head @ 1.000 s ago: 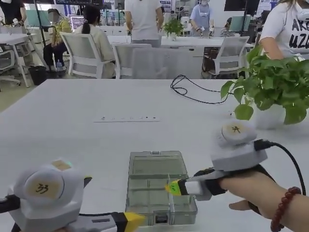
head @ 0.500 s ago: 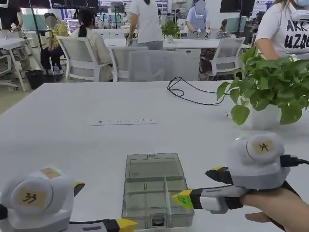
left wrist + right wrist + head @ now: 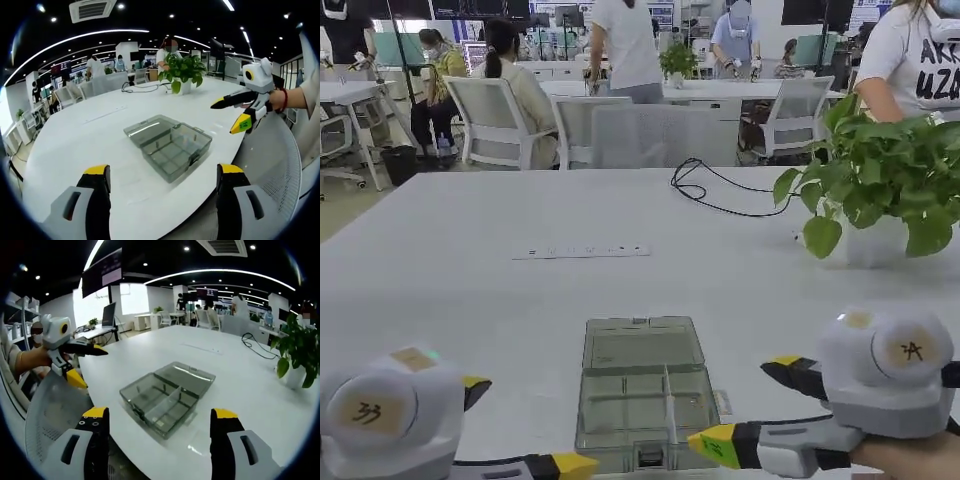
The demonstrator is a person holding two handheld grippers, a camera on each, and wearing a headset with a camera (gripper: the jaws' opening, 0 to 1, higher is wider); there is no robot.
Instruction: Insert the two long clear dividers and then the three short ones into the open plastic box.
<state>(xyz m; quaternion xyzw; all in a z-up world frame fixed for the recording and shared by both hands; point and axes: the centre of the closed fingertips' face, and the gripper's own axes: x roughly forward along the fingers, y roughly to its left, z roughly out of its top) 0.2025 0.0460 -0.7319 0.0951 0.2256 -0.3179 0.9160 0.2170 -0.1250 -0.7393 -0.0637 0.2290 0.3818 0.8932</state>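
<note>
The smoky clear plastic box (image 3: 643,432) lies open near the table's front edge, its lid (image 3: 643,343) flat on the far side. Inside the tray stand thin clear dividers (image 3: 667,398), one lengthwise with shorter ones crossing it. The box also sits ahead of the jaws in the left gripper view (image 3: 170,150) and the right gripper view (image 3: 160,400). My left gripper (image 3: 525,423) hovers open at the box's near left, holding nothing. My right gripper (image 3: 747,405) is open and empty just right of the box. The right gripper (image 3: 228,115) and left gripper (image 3: 90,366) face each other across it.
A potted green plant (image 3: 885,185) stands at the right. A black cable (image 3: 720,190) loops across the far table, and a thin white strip (image 3: 580,252) lies beyond the box. White chairs (image 3: 495,115) and people fill the room behind.
My right gripper has pulled back from over the box's tray toward me and to the right, open. The left gripper has sunk a little. The head camera shifted slightly.
</note>
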